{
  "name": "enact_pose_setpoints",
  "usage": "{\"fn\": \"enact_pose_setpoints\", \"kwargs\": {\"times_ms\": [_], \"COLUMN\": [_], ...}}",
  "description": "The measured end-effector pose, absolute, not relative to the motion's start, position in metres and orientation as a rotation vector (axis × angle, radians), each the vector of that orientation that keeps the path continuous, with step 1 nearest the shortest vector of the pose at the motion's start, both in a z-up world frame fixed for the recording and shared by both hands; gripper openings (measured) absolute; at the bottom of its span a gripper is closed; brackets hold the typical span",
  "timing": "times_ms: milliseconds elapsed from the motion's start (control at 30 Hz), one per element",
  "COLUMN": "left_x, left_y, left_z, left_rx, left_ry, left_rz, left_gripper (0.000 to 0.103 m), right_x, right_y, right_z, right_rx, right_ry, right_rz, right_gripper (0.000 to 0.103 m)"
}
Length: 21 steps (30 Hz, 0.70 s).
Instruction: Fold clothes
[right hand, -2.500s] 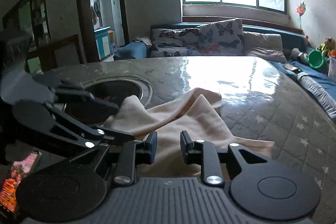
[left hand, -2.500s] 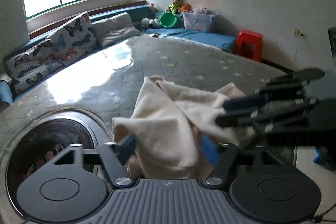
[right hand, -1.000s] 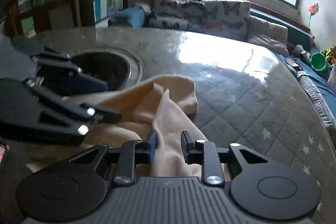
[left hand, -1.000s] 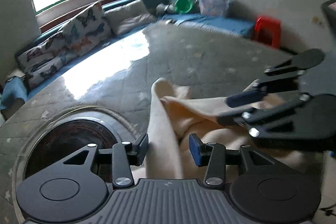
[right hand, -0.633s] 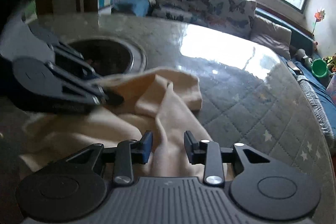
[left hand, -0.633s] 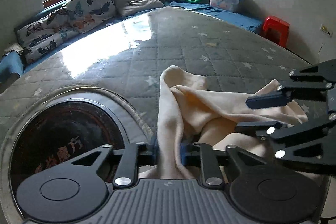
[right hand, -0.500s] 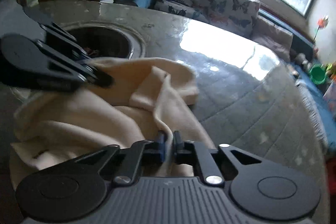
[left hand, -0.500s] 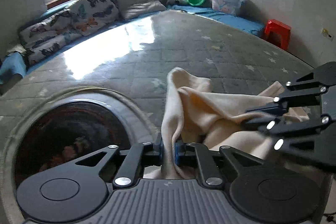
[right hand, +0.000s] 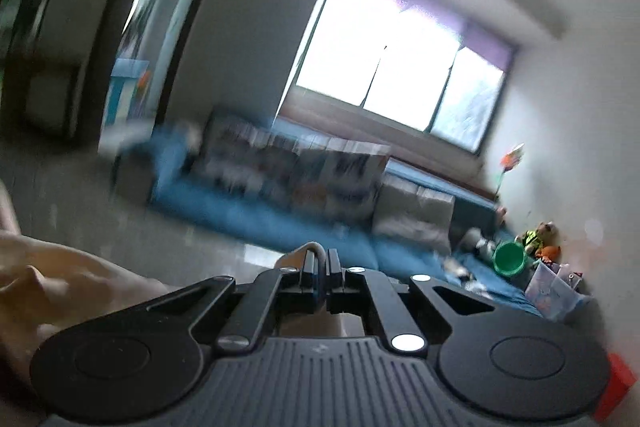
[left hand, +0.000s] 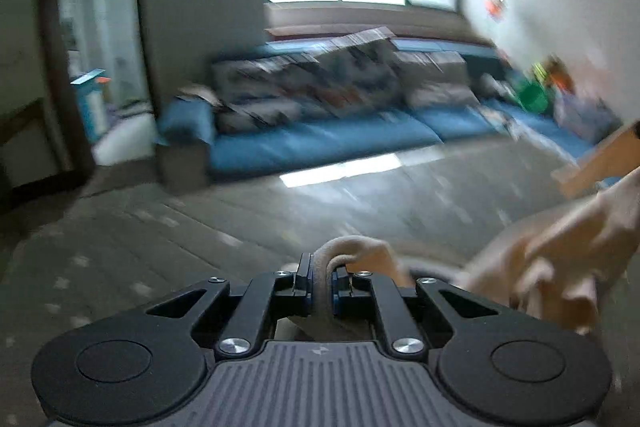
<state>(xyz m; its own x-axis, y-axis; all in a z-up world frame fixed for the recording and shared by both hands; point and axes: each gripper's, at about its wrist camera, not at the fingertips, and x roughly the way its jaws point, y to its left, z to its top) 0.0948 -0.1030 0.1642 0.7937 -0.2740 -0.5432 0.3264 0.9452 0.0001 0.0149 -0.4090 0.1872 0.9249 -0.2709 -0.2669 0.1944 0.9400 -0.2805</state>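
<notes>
A cream garment hangs lifted off the quilted grey table. My left gripper is shut on a bunched fold of it, and the cloth trails off to the right. My right gripper is shut on another edge of the same cream garment, which shows as a loose mass at the lower left of the right wrist view. Both views are motion-blurred.
A blue bench sofa with patterned cushions runs under the window. A doorway is at the left. A green bucket, toys and a clear plastic box sit at the right.
Both grippers have closed on the garment and swung up, lifting it off the table. The views now point at the sofa and window instead of down at the tabletop.
</notes>
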Motion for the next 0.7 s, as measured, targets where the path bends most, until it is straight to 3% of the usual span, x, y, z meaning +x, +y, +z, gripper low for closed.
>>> {"fn": "enact_pose_setpoints", "kwargs": {"times_ms": [100, 200, 533, 633, 700], "left_x": [0.083, 0.060, -0.012, -0.019, -0.019], "left_y": [-0.065, -0.044, -0.040, -0.041, -0.034], "left_z": [0.189, 0.188, 0.085, 0.064, 0.064], "left_rx": [0.037, 0.075, 0.234, 0.246, 0.233], "left_ry": [0.517, 0.520, 0.813, 0.870, 0.858], "left_rz": [-0.329, -0.334, -0.422, -0.412, -0.381], "left_gripper": [0.010, 0.010, 0.012, 0.014, 0.021], "right_x": [0.003, -0.012, -0.047, -0.054, -0.060], "right_y": [-0.420, -0.425, -0.406, -0.393, -0.393], "right_z": [0.206, 0.195, 0.071, 0.052, 0.054], "right_rx": [-0.177, -0.137, -0.201, -0.291, -0.285], "right_ry": [0.238, 0.290, 0.699, 0.742, 0.720], "right_rz": [-0.227, -0.181, -0.108, -0.134, -0.164], "right_gripper": [0.002, 0.002, 0.003, 0.010, 0.023]}}
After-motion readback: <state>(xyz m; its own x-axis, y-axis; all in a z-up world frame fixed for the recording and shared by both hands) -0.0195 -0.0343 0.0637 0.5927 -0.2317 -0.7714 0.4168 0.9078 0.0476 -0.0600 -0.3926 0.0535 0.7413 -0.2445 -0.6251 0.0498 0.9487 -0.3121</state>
